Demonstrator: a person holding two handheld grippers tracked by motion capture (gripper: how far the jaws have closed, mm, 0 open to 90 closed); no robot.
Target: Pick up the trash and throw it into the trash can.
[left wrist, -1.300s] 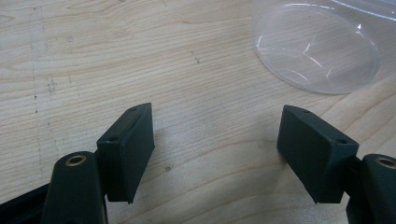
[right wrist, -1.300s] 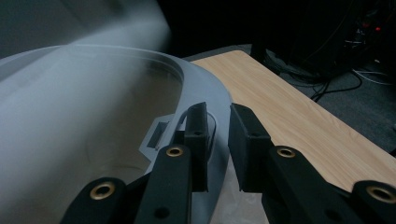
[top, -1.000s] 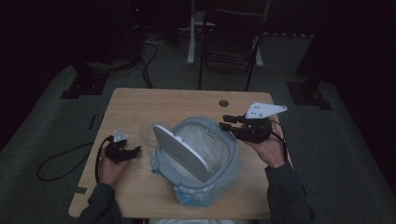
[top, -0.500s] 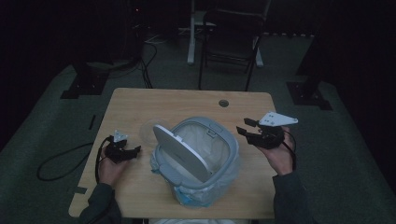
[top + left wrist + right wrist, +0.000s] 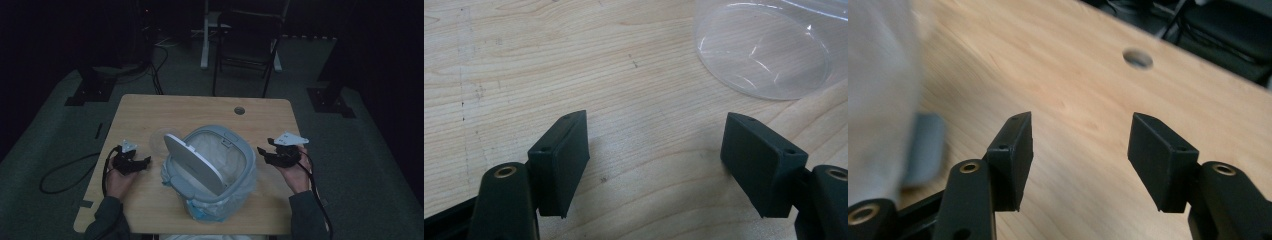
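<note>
The left gripper (image 5: pixel 131 162) is held with its fingers (image 5: pixel 560 162) spread apart over bare counter (image 5: pixel 150 107); a clear plastic dome (image 5: pixel 764 50), faint from above, is seen beyond the right-hand finger in the left gripper view. The lidded grey bin (image 5: pixel 212 170) is set between the grippers. The right gripper (image 5: pixel 280 155) is parted too, with open counter and a cable hole (image 5: pixel 1138 58) ahead of its fingers.
</note>
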